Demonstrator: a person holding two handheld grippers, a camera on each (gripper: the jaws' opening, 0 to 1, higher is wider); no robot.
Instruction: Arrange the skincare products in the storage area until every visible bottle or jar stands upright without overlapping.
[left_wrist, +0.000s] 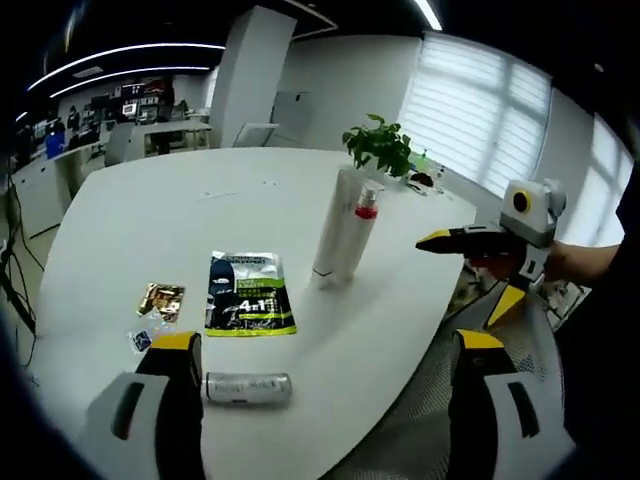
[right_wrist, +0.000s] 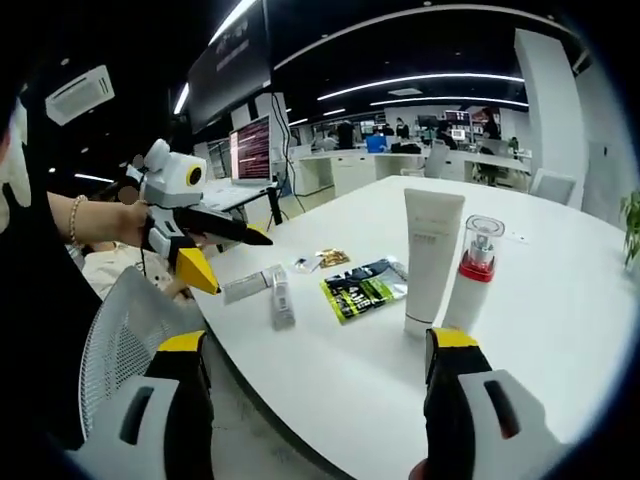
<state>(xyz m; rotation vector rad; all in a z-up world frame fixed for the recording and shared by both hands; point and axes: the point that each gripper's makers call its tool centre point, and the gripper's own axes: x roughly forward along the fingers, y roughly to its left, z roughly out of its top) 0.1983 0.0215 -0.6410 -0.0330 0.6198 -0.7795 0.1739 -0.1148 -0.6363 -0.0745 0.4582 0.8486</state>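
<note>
Left gripper (left_wrist: 320, 365): your jaws stand wide apart at the bottom of the left gripper view, nothing between them. It hangs just off the table edge, so you're in approach, not in a grab.

Right gripper (right_wrist: 318, 365): same deal, spread wide and empty at the bottom of the right gripper view. It sits low and off the near edge, probably so you can size up the whole layout.

Lying tube (left_wrist: 247, 388): the small silver one is flat on its side at lower centre of the left gripper view, just beside your left jaw. I'd say it's the next pick since it's closest and clearly not upright. It looks round, so it may roll when you nudge it.

White tube (right_wrist: 430, 262): upright on its cap, centre right of the right gripper view.

Spray bottle (right_wrist: 473, 272): red collar, clear cap, upright just beside the white tube, maybe touching, can't tell.

Sachet pack (left_wrist: 248, 292): flat black and green pouch mid-frame. Not a bottle, so likely fine lying there.

Small packets (left_wrist: 160, 298): gold foil bits left of the sachet.

Table (left_wrist: 150, 210): white, rounded.

Progress: two standing, at least one down. The right gripper view hints at a second lying tube (right_wrist: 244, 286).
</note>
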